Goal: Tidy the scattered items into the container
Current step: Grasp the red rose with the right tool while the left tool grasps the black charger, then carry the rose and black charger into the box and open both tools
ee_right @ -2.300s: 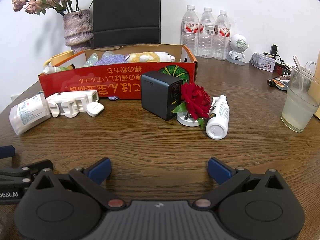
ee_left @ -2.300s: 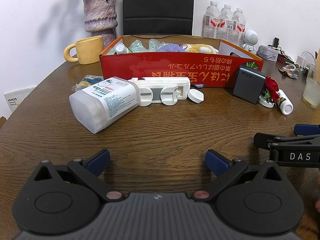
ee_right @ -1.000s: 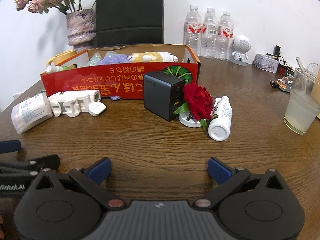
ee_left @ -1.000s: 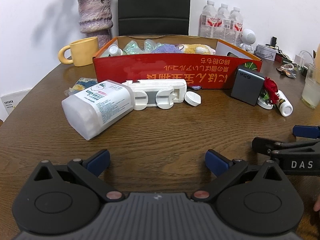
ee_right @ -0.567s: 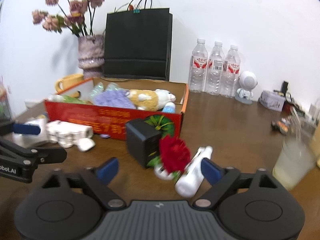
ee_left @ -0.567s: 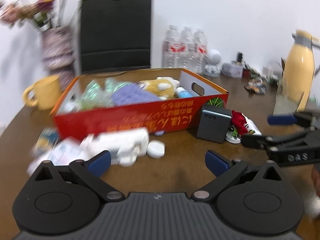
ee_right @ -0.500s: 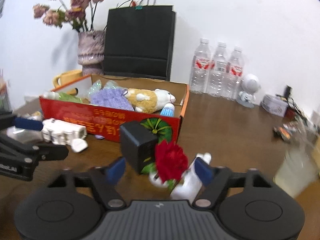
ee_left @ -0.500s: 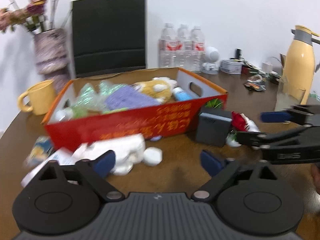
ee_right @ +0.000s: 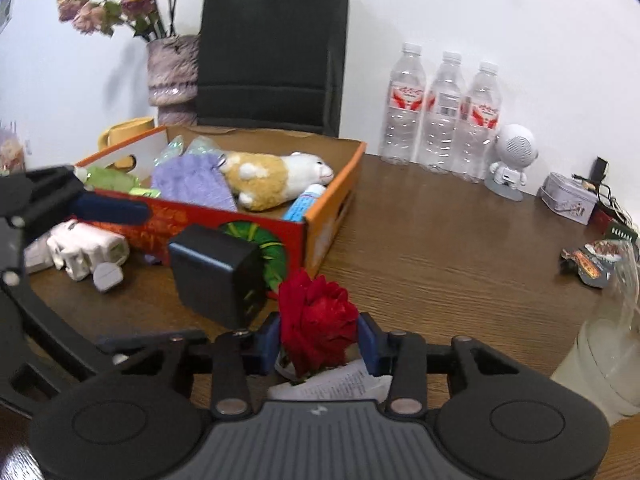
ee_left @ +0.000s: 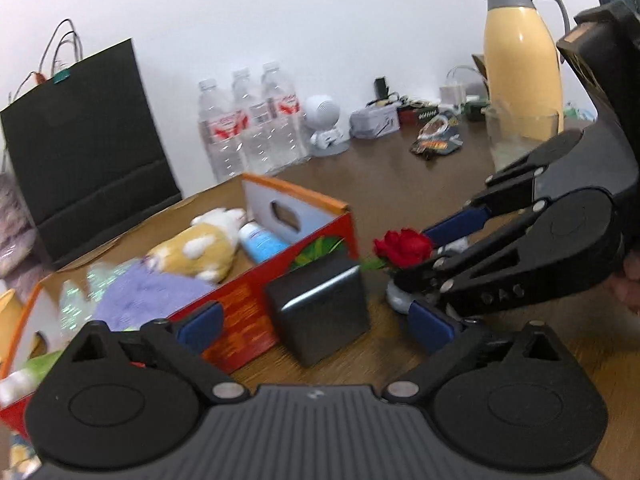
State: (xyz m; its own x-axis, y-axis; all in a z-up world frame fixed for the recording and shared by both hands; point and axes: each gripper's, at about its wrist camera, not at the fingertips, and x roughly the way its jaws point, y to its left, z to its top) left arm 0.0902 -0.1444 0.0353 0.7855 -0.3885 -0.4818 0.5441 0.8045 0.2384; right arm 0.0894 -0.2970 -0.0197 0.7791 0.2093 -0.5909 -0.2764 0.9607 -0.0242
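A red rose [ee_right: 316, 320] on a white base stands by the red box [ee_right: 224, 220]. My right gripper [ee_right: 318, 342] is closing on it, with the blue pads [ee_right: 269, 340] against the petals. In the left wrist view this right gripper [ee_left: 416, 252] flanks the rose [ee_left: 404, 245]. A white bottle [ee_right: 332, 388] lies under the rose. My left gripper [ee_left: 316, 326] is opening wide. The black charger cube [ee_left: 320, 308] sits between its fingers, untouched, against the box [ee_left: 240, 312]. A white adapter [ee_right: 88, 252] and a round cap [ee_right: 106, 276] lie left of the charger [ee_right: 216, 276].
The box holds a plush toy [ee_right: 272, 178], a purple cloth and a blue tube. Behind stand three water bottles [ee_right: 440, 116], a small white robot figure [ee_right: 512, 160], a black bag and a vase. A glass of cloudy drink [ee_right: 600, 360] and a yellow jug [ee_left: 520, 60] stand right.
Both grippers moved in toward the right end of the box. The right jaws narrowed from wide open onto the rose. The left gripper rolled and swung over to the charger.
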